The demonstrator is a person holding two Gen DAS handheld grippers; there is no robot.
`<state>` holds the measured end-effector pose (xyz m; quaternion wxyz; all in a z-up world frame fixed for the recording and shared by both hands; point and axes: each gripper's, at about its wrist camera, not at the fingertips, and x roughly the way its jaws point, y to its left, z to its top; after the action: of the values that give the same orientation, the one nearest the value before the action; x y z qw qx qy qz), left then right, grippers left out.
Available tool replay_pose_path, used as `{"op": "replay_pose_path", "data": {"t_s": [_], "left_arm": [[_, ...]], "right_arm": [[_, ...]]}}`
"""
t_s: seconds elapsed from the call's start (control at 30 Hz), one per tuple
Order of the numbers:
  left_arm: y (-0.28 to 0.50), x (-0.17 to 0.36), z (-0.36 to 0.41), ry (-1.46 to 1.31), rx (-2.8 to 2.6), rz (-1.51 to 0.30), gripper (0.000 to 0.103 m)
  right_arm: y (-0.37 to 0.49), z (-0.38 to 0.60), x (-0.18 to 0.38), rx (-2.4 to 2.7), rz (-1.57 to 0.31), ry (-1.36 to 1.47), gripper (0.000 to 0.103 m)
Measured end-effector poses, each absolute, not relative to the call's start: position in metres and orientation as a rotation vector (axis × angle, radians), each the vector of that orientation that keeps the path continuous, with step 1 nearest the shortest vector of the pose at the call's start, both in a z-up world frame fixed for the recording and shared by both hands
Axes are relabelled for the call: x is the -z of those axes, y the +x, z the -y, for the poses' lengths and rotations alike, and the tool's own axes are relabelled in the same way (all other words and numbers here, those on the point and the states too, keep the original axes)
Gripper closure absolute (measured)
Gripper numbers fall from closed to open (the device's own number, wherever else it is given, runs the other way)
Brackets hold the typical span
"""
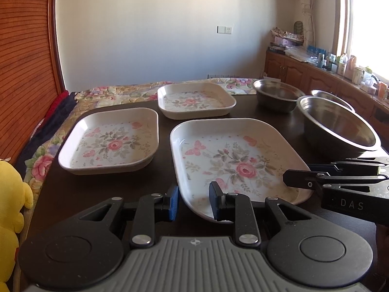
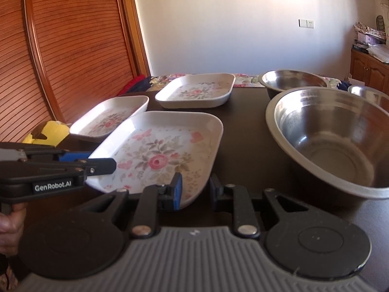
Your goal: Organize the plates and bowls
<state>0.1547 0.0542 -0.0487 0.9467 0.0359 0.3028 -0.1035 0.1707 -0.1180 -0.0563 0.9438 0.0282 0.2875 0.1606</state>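
Both my grippers, left (image 1: 193, 200) and right (image 2: 195, 189), pinch the near rim of the big flowered plate (image 1: 233, 160), narrowly open. Beyond sit two smaller plates (image 1: 111, 141) (image 1: 194, 99); steel bowls (image 2: 335, 136) stand rightward.

Dark table (image 1: 73, 189) w/ a floral cloth (image 1: 121, 92) along the far and left edges. Yellow plush toy (image 1: 9, 206) at the left, next to a slatted wood door (image 1: 24, 60). Wall switch + outlet (image 1: 224, 29) on the back wall. Wood cabinets (image 1: 304, 73) on the right under the window, top cluttered w/ bottles, boxes etc.
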Motion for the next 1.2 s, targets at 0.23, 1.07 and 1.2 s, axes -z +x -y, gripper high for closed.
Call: {"op": "replay_pose_path", "data": {"t_s": [0.23,1.07,1.2], "left_arm": [[0.124,0.045,-0.054,0.067,0.204,-0.597,0.075],[0.08,0.064,-0.07,0.054,0.15,-0.623,0.075],[0.08,0.068,-0.07,0.048,0.149,-0.633,0.074]], "right_arm": [[0.144,0.121,0.045,-0.34,-0.536,0.04,0.078],[0.1,0.103,0.055,-0.395,-0.554,0.031,0.078],[0.101,0.103,0.059,-0.395,-0.571,0.046,0.078]]}}
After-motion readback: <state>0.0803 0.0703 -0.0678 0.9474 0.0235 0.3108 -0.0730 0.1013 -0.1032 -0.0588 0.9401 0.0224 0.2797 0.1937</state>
